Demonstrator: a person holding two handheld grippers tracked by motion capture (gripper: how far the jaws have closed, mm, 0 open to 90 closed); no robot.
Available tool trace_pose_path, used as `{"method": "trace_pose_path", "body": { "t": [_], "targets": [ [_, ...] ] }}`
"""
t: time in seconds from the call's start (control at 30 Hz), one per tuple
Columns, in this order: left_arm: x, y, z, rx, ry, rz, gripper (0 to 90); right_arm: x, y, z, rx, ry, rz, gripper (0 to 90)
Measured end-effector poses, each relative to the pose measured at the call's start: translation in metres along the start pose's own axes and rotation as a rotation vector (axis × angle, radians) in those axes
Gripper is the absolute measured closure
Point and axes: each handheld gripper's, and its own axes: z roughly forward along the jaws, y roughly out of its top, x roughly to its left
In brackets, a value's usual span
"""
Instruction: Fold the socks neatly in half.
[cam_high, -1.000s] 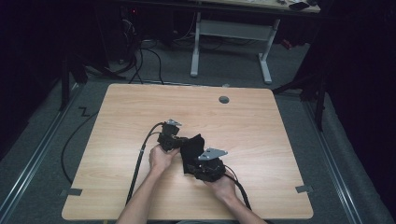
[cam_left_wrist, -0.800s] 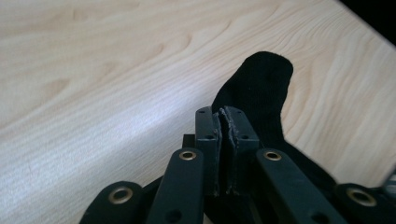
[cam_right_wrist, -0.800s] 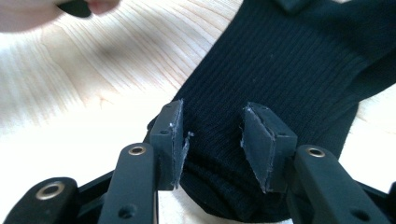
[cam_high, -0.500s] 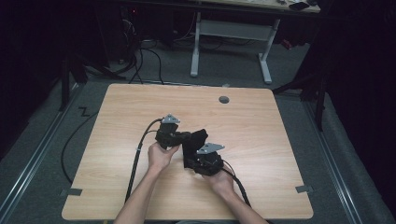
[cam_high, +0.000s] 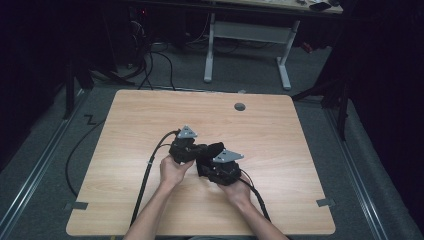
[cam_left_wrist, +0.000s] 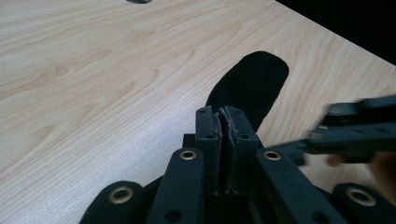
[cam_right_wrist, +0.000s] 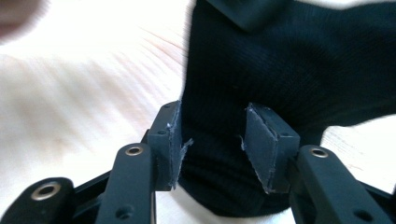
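Black sock (cam_high: 212, 151) held between both tools, above mid tabletop (cam_high: 280, 130). Right hand-held gripper (cam_right_wrist: 212, 140): jaws apart and just been widening, cloth bunched between them (pads not pressing). Left hand-held gripper (cam_left_wrist: 223, 122): clenched on the sock's edge, fabric trailing beyond over the wood.

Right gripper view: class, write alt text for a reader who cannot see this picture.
A black sock hangs bunched between the two black jaws of the right tool, which stand apart with the fabric in the gap. Behind it lies a pale wooden table, blurred and brightly lit.
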Motion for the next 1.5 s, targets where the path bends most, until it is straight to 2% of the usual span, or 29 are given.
{"method": "trace_pose_path", "body": {
  "t": [0.1, 0.17, 0.27, 0.47, 0.63, 0.7, 0.77, 0.9, 1.03, 1.13, 1.23, 1.4, 1.5],
  "targets": [
    [0.002, 0.0, 0.0, -0.008, 0.001, -0.007, 85.3, 0.007, -0.004, -0.005, 0.029, -0.006, -0.055, 53.1],
    [0.002, 0.001, 0.0, -0.009, -0.001, -0.003, 85.3, 0.008, -0.007, -0.001, 0.069, -0.015, -0.069, 52.5],
    [-0.001, 0.001, -0.001, -0.01, -0.007, 0.013, 85.4, 0.004, -0.007, 0.006, 0.083, -0.031, -0.032, 53.1],
    [-0.011, 0.002, -0.005, -0.008, -0.015, 0.061, 85.3, 0.001, -0.007, 0.018, 0.067, -0.065, -0.017, 54.3],
    [-0.018, -0.004, -0.004, 0.005, -0.019, 0.079, 85.2, -0.003, -0.003, 0.025, 0.058, -0.087, -0.008, 54.5],
    [-0.017, -0.008, -0.004, 0.009, -0.015, 0.071, 85.2, -0.005, -0.001, 0.026, 0.058, -0.08, 0.011, 54.2],
    [-0.012, -0.011, -0.004, -0.007, -0.015, 0.05, 85.2, -0.006, -0.002, 0.023, 0.036, -0.066, 0.023, 53.7],
    [-0.009, -0.015, -0.003, -0.023, -0.011, 0.035, 85.2, -0.002, -0.007, 0.005, -0.016, -0.042, 0.026, 52.9],
    [-0.011, -0.015, -0.002, -0.023, -0.012, 0.052, 85.2, -0.004, -0.012, 0.001, 0.01, -0.042, 0.035, 53.1],
    [-0.013, -0.016, -0.003, -0.017, -0.016, 0.064, 85.1, -0.006, -0.015, 0.008, 0.041, -0.058, 0.032, 54.3],
    [-0.018, -0.017, -0.005, -0.008, -0.013, 0.089, 85.1, -0.007, -0.014, 0.013, 0.047, -0.084, 0.029, 55.9],
    [-0.022, -0.026, -0.002, 0.006, 0.002, 0.092, 85.0, -0.008, -0.012, 0.02, 0.048, -0.114, 0.025, 56.0],
    [-0.022, -0.035, -0.001, 0.02, 0.004, 0.084, 84.9, -0.008, -0.012, 0.018, 0.047, -0.104, 0.031, 54.8]
  ]
}}
